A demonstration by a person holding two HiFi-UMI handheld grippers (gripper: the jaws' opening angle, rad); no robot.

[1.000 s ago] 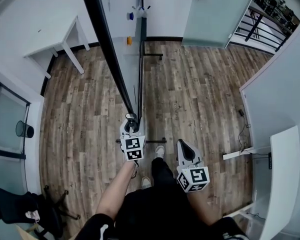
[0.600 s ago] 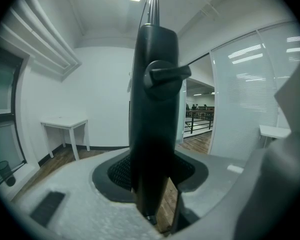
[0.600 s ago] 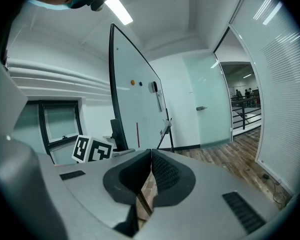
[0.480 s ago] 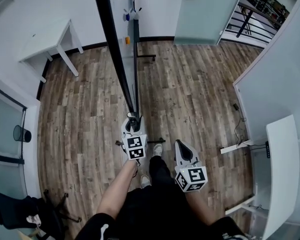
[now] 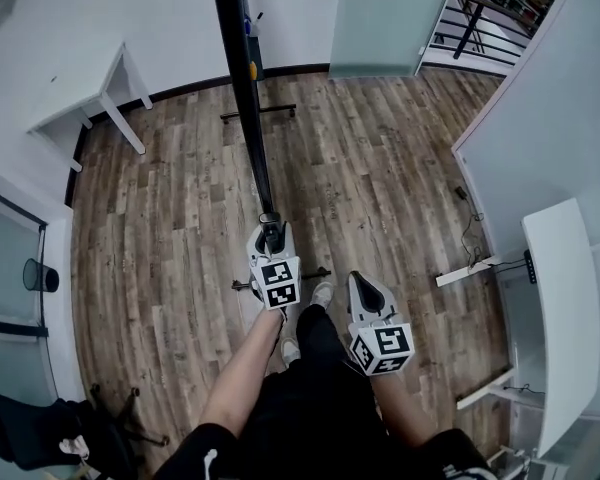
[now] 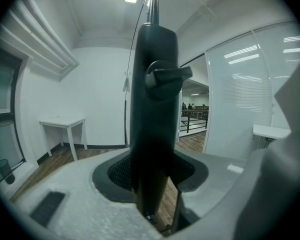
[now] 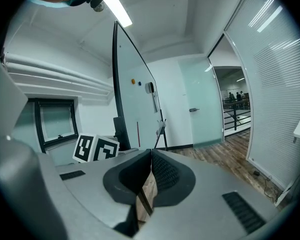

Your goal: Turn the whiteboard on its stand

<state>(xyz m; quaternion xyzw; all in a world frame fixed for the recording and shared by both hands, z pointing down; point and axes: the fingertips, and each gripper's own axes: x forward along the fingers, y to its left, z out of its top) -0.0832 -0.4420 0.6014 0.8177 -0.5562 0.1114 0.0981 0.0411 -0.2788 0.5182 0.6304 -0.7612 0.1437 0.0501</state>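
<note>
The whiteboard (image 5: 242, 78) shows edge-on in the head view, its black frame running from the top down to my left gripper (image 5: 273, 236). That gripper is shut on the near end of the frame. In the left gripper view the black frame post (image 6: 155, 109), with a small knob on it, fills the space between the pads of the left gripper (image 6: 152, 184). My right gripper (image 5: 365, 286) hangs shut and empty just right of it, over the person's legs. In the right gripper view the right gripper (image 7: 150, 176) has its pads together, with the whiteboard (image 7: 132, 109) upright ahead to the left.
The stand's foot bars (image 5: 260, 113) lie on the wooden floor. A white table (image 5: 75, 98) stands back left, a glass door (image 5: 380, 18) at the back, a white desk (image 5: 565, 308) on the right. A bin (image 5: 35, 275) and an office chair (image 5: 40, 433) are at left.
The board's edge has swung from slanting up-left to nearly straight ahead, and its face no longer shows. Both grippers shifted along with it, the left one keeping its hold.
</note>
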